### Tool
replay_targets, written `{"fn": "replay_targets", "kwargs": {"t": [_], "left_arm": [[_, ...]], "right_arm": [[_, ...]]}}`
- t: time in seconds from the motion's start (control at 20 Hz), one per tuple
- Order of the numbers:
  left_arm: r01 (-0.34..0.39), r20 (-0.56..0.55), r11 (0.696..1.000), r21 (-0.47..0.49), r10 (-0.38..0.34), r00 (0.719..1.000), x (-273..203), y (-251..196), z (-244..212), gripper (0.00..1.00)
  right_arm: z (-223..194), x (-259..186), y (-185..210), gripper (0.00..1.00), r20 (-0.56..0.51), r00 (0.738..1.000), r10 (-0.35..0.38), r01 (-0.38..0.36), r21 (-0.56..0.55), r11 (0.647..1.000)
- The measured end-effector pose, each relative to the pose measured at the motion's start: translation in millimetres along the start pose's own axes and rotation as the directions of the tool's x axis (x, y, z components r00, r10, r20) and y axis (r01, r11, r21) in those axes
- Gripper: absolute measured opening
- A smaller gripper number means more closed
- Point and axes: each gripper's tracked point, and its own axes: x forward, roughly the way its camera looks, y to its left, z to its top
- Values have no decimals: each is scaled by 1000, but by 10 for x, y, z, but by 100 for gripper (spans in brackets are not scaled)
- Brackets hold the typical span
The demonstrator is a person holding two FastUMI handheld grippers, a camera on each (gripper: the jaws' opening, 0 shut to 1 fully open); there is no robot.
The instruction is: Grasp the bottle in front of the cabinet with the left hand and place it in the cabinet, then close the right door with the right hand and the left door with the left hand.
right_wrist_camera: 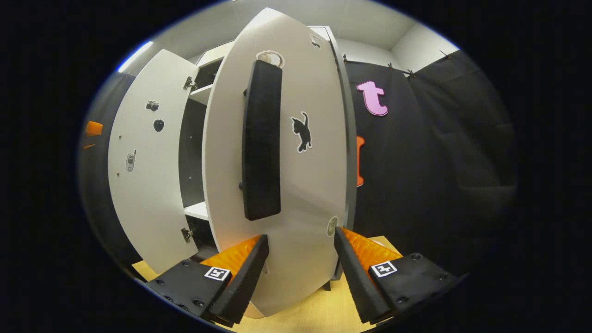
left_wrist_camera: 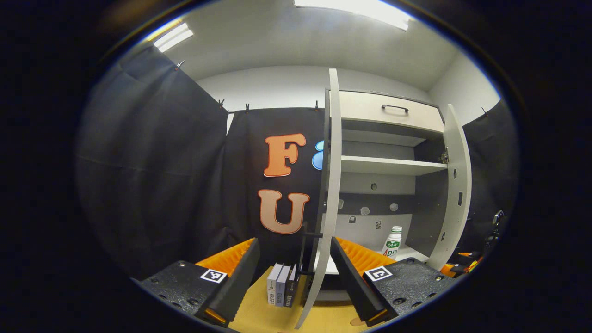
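In the left gripper view the bottle (left_wrist_camera: 393, 242) at four o'clock stands in the cabinet (left_wrist_camera: 384, 166), its base hidden behind the left gripper (left_wrist_camera: 294, 273); its label is too small to tell. The left door (left_wrist_camera: 329, 194), seen edge-on, hides the cabinet's left part. In the right gripper view the right door (right_wrist_camera: 296, 152) covers most of the cabinet interior, and the right gripper (right_wrist_camera: 300, 273) hides its lower corners.

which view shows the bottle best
The left gripper view: the bottle stands upright on the cabinet's bottom shelf, seen between the open doors. In the right gripper view the right door blocks the cabinet's inside.
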Motion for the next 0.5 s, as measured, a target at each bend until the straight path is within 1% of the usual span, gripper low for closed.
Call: {"fn": "replay_targets", "kwargs": {"t": [0.1,0.25,0.3,0.35,0.4,0.5], "left_arm": [[-11,-4,1000,2,11,1000,18,52,-24,93],[-28,-12,1000,3,28,1000,23,149,-82,93],[-34,-14,999,2,34,999,30,182,-110,93],[-42,-17,999,1,42,999,48,221,-139,93],[-47,-19,999,-2,47,999,47,244,-169,93],[-56,-27,998,-3,56,998,62,276,-220,93]], "right_arm": [[-4,85,102,95,-12,1000,27,-27,2,1000],[22,178,233,95,-4,999,40,-40,-36,999],[45,184,264,100,1,999,45,-45,-49,998],[74,172,281,100,6,999,48,-48,-59,997],[90,160,280,95,8,999,48,-48,-67,997],[123,140,269,95,8,999,48,-47,-67,997]]}}
